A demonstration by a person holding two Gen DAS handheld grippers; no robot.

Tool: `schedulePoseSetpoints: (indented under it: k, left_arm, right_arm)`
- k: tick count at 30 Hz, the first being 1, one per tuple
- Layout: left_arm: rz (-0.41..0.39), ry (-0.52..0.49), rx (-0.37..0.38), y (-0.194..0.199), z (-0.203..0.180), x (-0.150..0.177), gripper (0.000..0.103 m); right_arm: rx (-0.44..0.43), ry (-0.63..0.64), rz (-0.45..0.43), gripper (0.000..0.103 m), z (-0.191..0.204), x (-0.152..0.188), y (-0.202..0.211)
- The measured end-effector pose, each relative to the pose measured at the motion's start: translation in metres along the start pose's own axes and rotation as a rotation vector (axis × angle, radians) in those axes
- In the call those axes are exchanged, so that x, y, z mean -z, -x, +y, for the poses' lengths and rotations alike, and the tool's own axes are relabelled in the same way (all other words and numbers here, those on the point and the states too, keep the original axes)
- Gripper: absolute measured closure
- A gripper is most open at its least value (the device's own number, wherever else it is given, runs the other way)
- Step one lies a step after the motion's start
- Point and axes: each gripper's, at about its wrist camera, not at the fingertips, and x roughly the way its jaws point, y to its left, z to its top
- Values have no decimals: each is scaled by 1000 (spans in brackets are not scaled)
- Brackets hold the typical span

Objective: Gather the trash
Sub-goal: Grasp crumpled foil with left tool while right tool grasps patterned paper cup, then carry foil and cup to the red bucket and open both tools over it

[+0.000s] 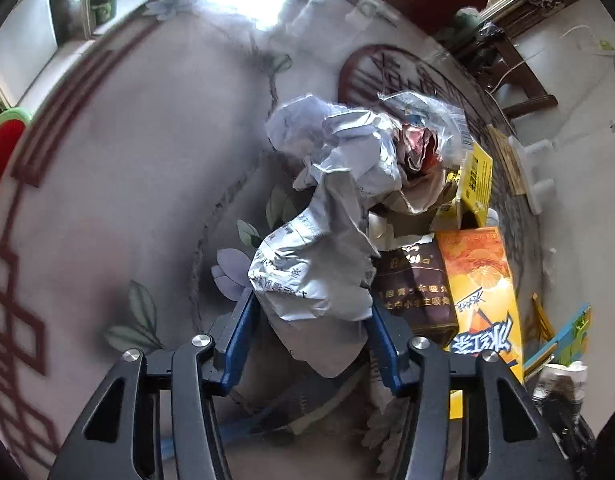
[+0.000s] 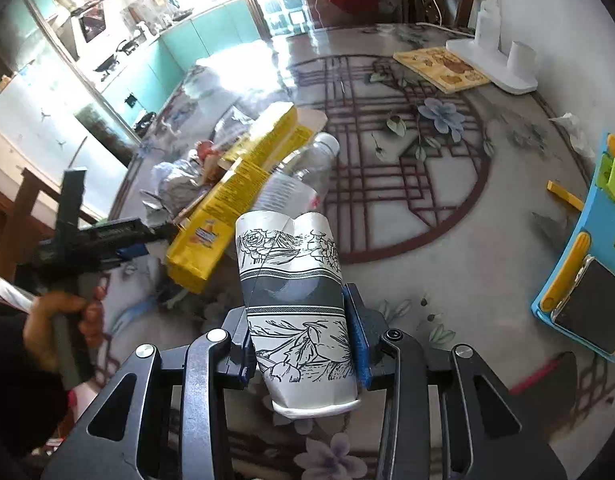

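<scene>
1. Right hand-held gripper [image 2: 303,344] clenched on a crushed paper cup [image 2: 295,300], blue pads pressed to both sides, base toward the camera, dented mouth pointing away.
2. Cup lifted clear above the flower-patterned desk [image 2: 447,248].
3. Left hand-held gripper [image 1: 311,320] with blue fingers [image 1: 241,332] either side of a crumpled silver wrapper [image 1: 311,264]; both touching the foil, though firmness of the hold cannot be told.
4. Just beside the wrapper, a brown carton [image 1: 415,292] and an orange juice box [image 1: 483,280] lying flat, touching each other.
5. Beyond, more crumpled foil [image 1: 339,144], clear plastic [image 1: 427,116] and a yellow box [image 1: 477,176] heaped together.
6. From the right wrist view, a plastic bottle [image 2: 307,168] lying against the same yellow box [image 2: 235,196].
7. At the desk's right edge, a blue tray [image 2: 595,240].
</scene>
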Motion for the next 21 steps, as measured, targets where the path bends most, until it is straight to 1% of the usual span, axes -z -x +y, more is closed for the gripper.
schedulePoseSetpoints:
  k: [2, 4, 8, 11, 13, 16, 21]
  left_arm:
    - [-7, -14, -4, 3, 0, 3, 55]
    - [-38, -23, -2, 15, 0, 6, 56]
    - [-108, -75, -7, 51, -2, 16, 56]
    - [-171, -138, -50, 85, -5, 25, 56]
    - [-210, -160, -79, 106, -6, 30, 55]
    - [-264, -183, -116, 136, -4, 36, 55]
    - [-331, -183, -134, 174, 8, 40, 55]
  right_arm:
    - [-8, 2, -14, 67, 7, -2, 5]
    - [-26, 7, -33, 67, 16, -6, 10]
    - [-59, 35, -63, 67, 40, -16, 15]
    - [-79, 60, -74, 67, 58, -22, 12]
    - [-94, 71, -78, 67, 71, -27, 8]
    - [-104, 84, -98, 67, 88, -31, 6]
    - [-119, 124, -115, 67, 116, -39, 3]
